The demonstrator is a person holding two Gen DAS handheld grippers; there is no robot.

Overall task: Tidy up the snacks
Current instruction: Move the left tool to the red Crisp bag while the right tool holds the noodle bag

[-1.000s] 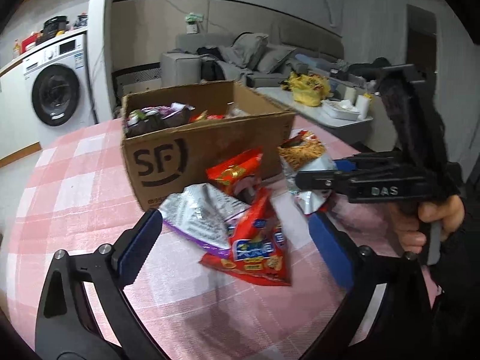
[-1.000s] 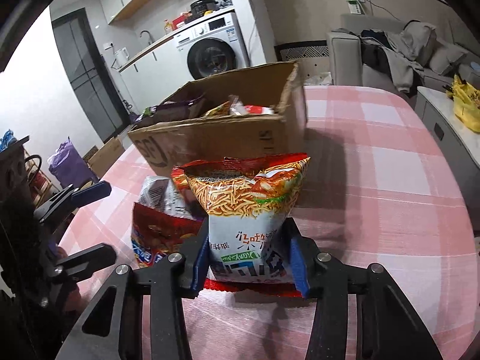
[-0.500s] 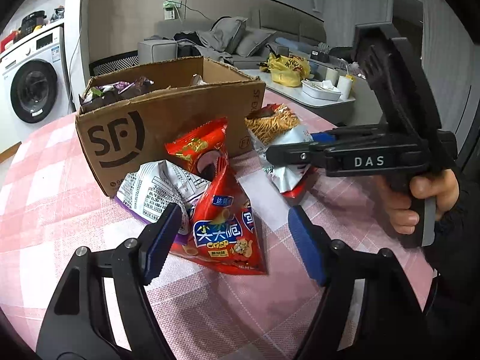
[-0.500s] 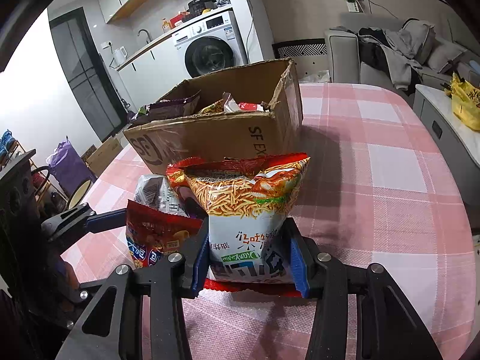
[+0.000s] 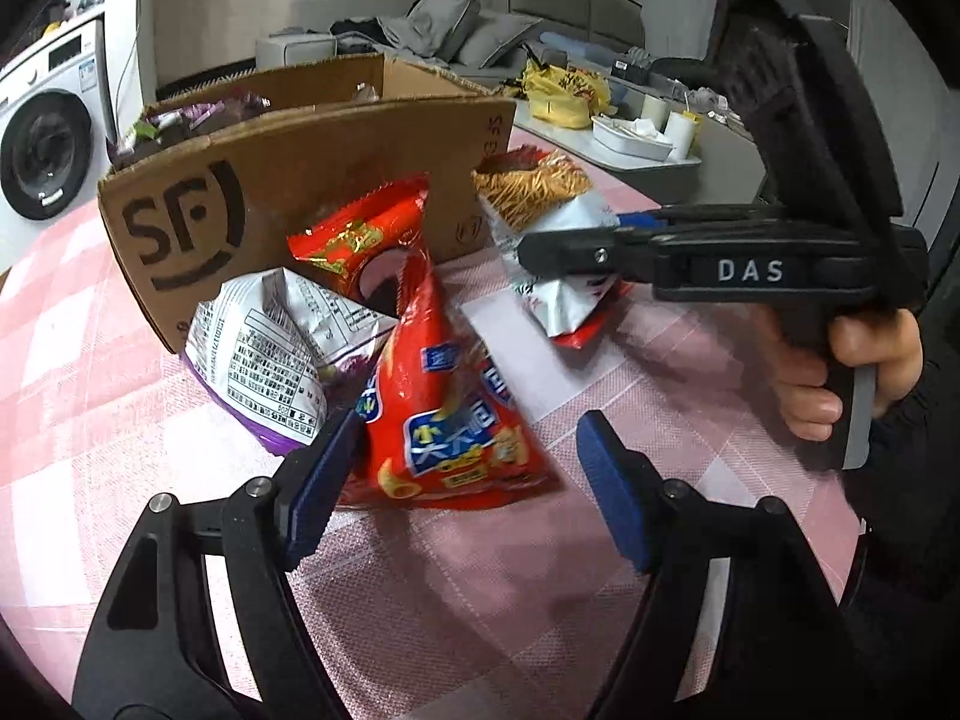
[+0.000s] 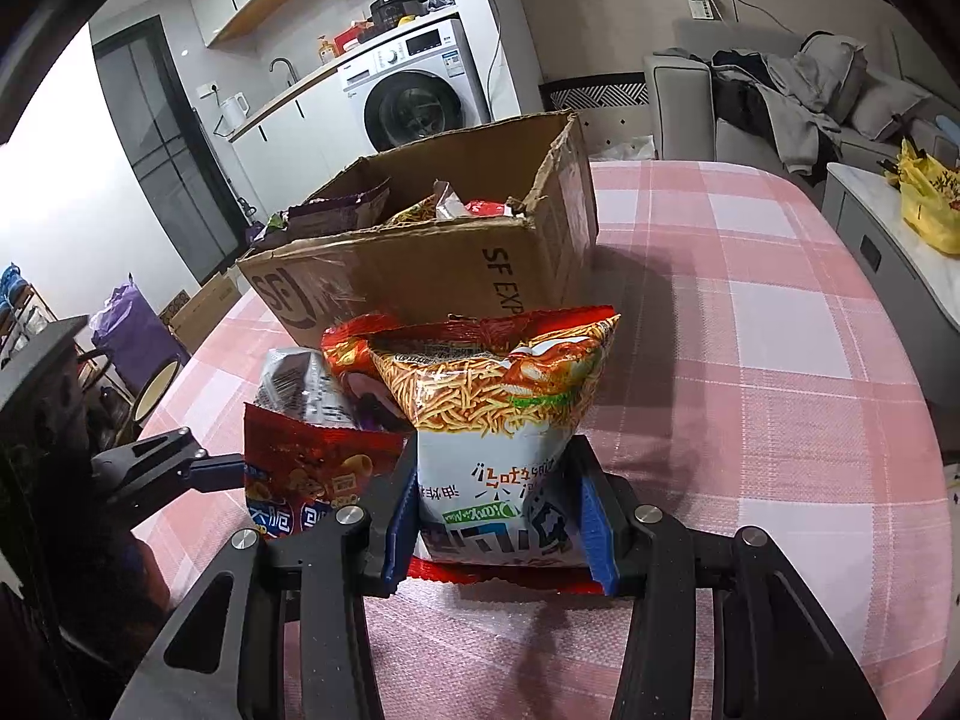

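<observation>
My right gripper (image 6: 498,516) is shut on a white and orange noodle snack bag (image 6: 504,420), held upright just above the table; it also shows in the left wrist view (image 5: 552,222). My left gripper (image 5: 468,480) is open, its blue pads on either side of a red crisp bag (image 5: 444,420) lying on the table. A silver and purple bag (image 5: 264,348) and another red bag (image 5: 360,240) lie beside it. The SF cardboard box (image 5: 288,180) behind them holds several snacks.
The table has a pink checked cloth (image 6: 780,360). A washing machine (image 6: 414,102) and a sofa (image 6: 780,102) stand beyond it. A side table with a yellow bag (image 5: 564,90) is to the right.
My left gripper has moved forward and down, its pads now straddling the red crisp bag. My right gripper keeps its hold on the noodle bag, nearly still.
</observation>
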